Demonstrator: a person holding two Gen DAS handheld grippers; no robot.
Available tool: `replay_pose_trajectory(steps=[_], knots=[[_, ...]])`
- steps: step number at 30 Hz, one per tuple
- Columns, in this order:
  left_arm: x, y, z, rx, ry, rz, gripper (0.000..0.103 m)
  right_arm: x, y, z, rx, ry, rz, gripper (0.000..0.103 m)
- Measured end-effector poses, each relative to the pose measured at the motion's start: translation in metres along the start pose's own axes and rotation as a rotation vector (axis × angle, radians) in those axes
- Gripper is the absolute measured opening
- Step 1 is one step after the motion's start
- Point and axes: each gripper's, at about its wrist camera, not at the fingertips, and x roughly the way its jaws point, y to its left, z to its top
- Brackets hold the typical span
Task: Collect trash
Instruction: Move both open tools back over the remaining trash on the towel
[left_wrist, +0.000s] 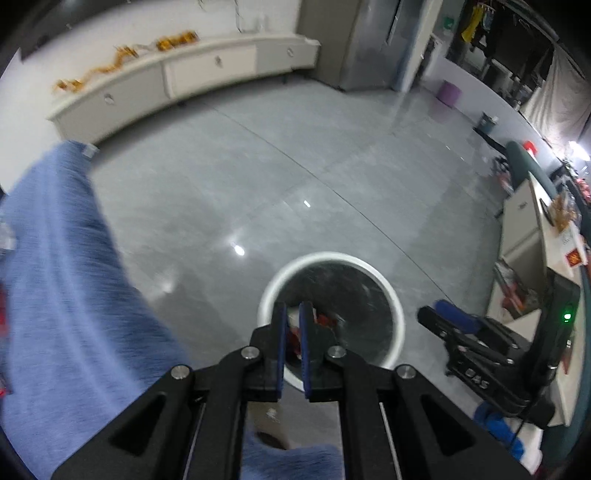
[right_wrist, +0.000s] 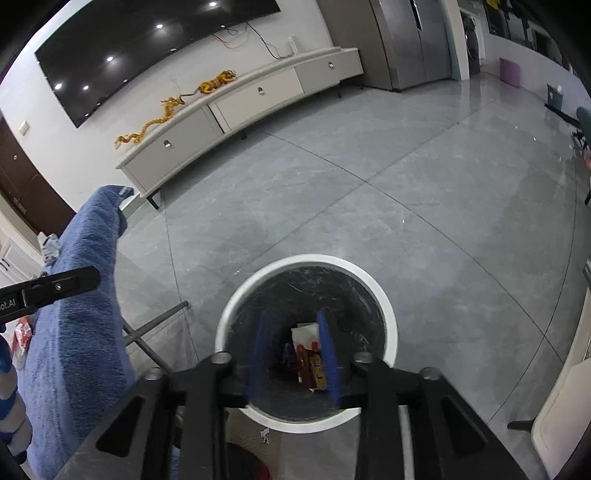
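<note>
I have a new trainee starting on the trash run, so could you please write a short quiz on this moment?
1. True or false: the right tool is open above the white bin.
2. What lies inside the bin? A) red and white wrappers B) a folded towel C) nothing
3. What covers the surface left of the bin?

Key
1. True; nothing sits between its blue pads.
2. A; wrappers lie at the bottom of the black liner.
3. A blue towel.

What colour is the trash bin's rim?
White, around a dark lined inside. The trash bin shows it best in the right wrist view.
</note>
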Motion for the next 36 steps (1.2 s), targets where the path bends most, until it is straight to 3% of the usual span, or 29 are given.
replay_pose_trajectory(steps=[3, 9, 10, 13, 14, 36], knots=[[-0.027, 0.014, -0.007, 0.007, -0.085, 0.083, 0.007, -0.013, 0.020, 0.003, -0.039, -0.028, 0.012, 0.037], [-0.072, 0.051, -0.026, -0.040, -0.177, 0.171, 0.009, -0.045, 0.068, 0.012, -0.129, -0.110, 0.054, 0.048], [-0.077, 0.056, -0.029, -0.045, -0.186, 0.183, 0.015, -0.049, 0.076, 0.013, -0.142, -0.122, 0.061, 0.049], [-0.097, 0.074, -0.041, -0.077, -0.245, 0.235, 0.046, -0.059, 0.098, 0.016, -0.173, -0.152, 0.087, 0.051], [-0.103, 0.078, -0.044, -0.084, -0.261, 0.248, 0.048, -0.062, 0.104, 0.016, -0.183, -0.159, 0.095, 0.052], [-0.154, 0.135, -0.087, -0.170, -0.339, 0.292, 0.048, -0.058, 0.197, 0.012, -0.328, -0.136, 0.175, 0.053]])
